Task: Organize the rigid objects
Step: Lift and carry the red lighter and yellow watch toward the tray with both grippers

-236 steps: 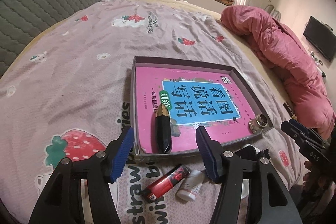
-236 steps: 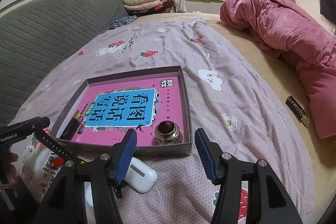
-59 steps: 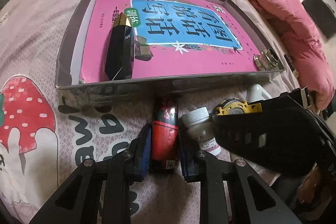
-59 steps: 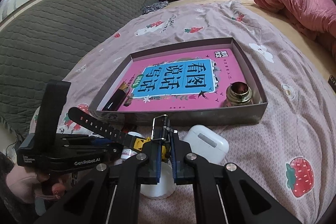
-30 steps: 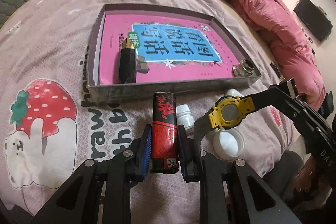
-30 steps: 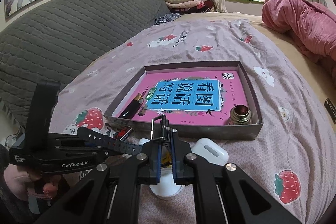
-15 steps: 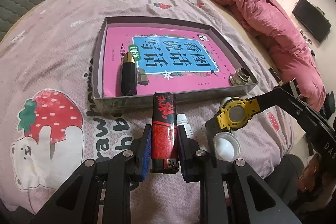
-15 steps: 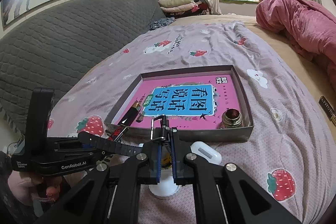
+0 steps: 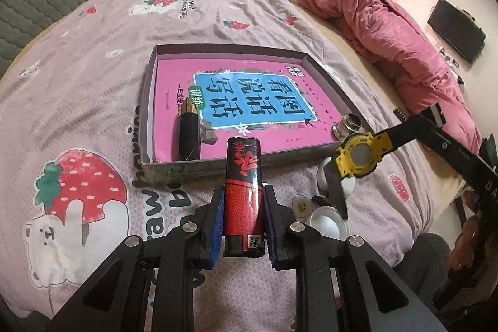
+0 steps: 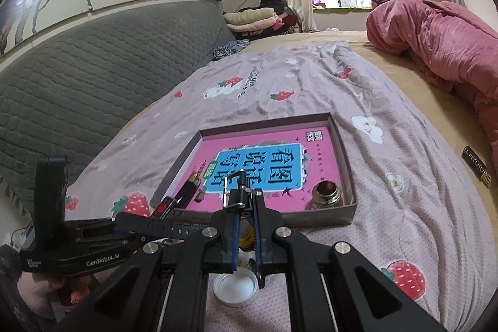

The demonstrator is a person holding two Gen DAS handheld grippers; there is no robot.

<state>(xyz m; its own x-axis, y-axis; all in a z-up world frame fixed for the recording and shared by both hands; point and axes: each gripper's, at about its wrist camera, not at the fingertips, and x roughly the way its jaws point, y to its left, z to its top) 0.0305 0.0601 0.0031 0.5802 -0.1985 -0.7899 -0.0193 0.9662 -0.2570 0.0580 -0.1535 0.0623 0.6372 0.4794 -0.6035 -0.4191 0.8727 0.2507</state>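
My left gripper is shut on a red and black lighter and holds it above the bedsheet, just in front of the grey box tray. The tray holds a pink book, a black and gold tube and a small metal fitting. My right gripper is shut on a yellow and black wristwatch, held by its strap in the air near the tray's front right corner.
A white cap lies on the sheet below the right gripper, with a white object beside it. A pink quilt is heaped at the right. A grey headboard runs along the left.
Both grippers have risen and pulled back from the sheet, the left carrying the lighter, the right carrying the watch. The tray looks smaller and further off.
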